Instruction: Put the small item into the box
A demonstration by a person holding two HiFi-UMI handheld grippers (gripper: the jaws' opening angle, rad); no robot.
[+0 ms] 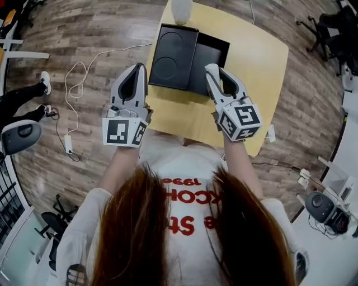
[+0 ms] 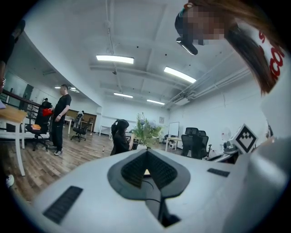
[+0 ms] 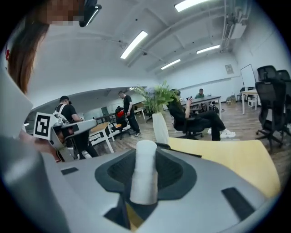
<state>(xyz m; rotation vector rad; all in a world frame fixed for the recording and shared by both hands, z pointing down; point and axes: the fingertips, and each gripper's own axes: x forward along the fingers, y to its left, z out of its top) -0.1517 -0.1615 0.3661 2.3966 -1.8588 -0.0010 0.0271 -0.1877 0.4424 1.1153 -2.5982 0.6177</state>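
Observation:
A black box (image 1: 211, 55) lies open on the yellow table (image 1: 257, 61), with its second half (image 1: 172, 56), which has a round recess, beside it on the left. My right gripper (image 1: 214, 69) hovers just over the box's near right corner and is shut on a small white cylinder (image 3: 143, 175) that stands up between its pads. My left gripper (image 1: 139, 67) hangs off the table's left edge, level with the box. Its pads meet at the tip with nothing between them (image 2: 147, 153).
A white vase (image 1: 182, 8) with a plant (image 3: 157, 98) stands on the table just behind the box. A white cable and adapter (image 1: 69, 142) lie on the wooden floor to the left. Office chairs (image 3: 268, 98), desks and several people are further off.

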